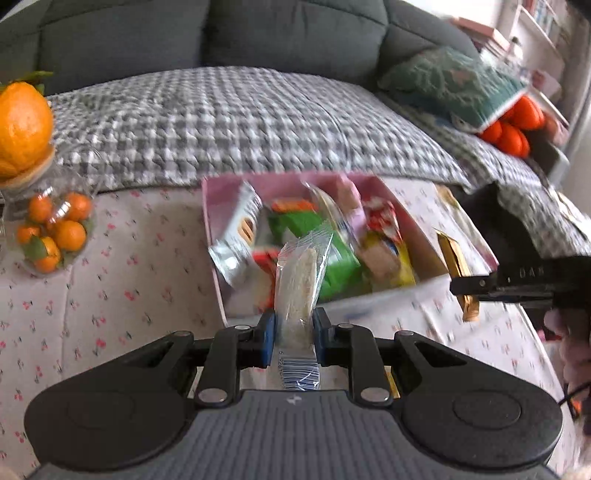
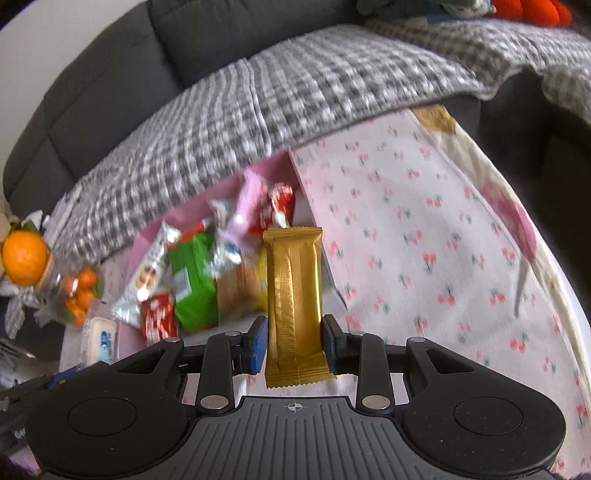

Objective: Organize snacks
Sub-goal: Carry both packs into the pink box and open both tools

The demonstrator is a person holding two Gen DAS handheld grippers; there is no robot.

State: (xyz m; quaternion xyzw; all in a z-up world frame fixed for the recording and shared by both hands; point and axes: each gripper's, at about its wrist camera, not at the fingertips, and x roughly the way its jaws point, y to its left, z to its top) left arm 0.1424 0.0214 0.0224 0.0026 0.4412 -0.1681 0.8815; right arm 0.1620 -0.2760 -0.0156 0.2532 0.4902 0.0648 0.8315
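Presently on record, item by item.

Left gripper [image 1: 294,328]: blue-padded fingers pressed against both sides of a clear-wrapped pale snack bar [image 1: 297,288], pinching it near its lower end. The bar stands nearly upright, its top leaning a little right, with a barcode strip at its bottom end. It is held in front of the near wall of the pink box [image 1: 218,288].

Right gripper [image 2: 294,341]: fingers closed onto a gold-wrapped bar [image 2: 295,295], gripping its lower part. The bar is upright with crimped ends, and its top overlaps the right end of the pink box in the right wrist view. In the left wrist view the same gold bar appears at the right, just beside the box's right wall.

Pink box: open-topped, resting on a cherry-print tablecloth [image 1: 129,280]. It contains a heap of wrapped snacks: a silver cookie packet [image 1: 240,236], a green packet [image 1: 332,258], a red packet [image 2: 157,319], a pink packet [image 2: 247,206], and yellow-and-brown packets, blurred.

Other entries: a glass jar of small oranges [image 1: 55,229] on the tablecloth at the left, with a large orange [image 1: 22,129] sitting on its lid. A small white-and-blue packet [image 2: 101,339] lies left of the box. Behind the table is a grey sofa [image 1: 258,33] covered by a grey-and-white checked blanket [image 1: 240,122], with a teal cushion [image 1: 454,85] at the right.
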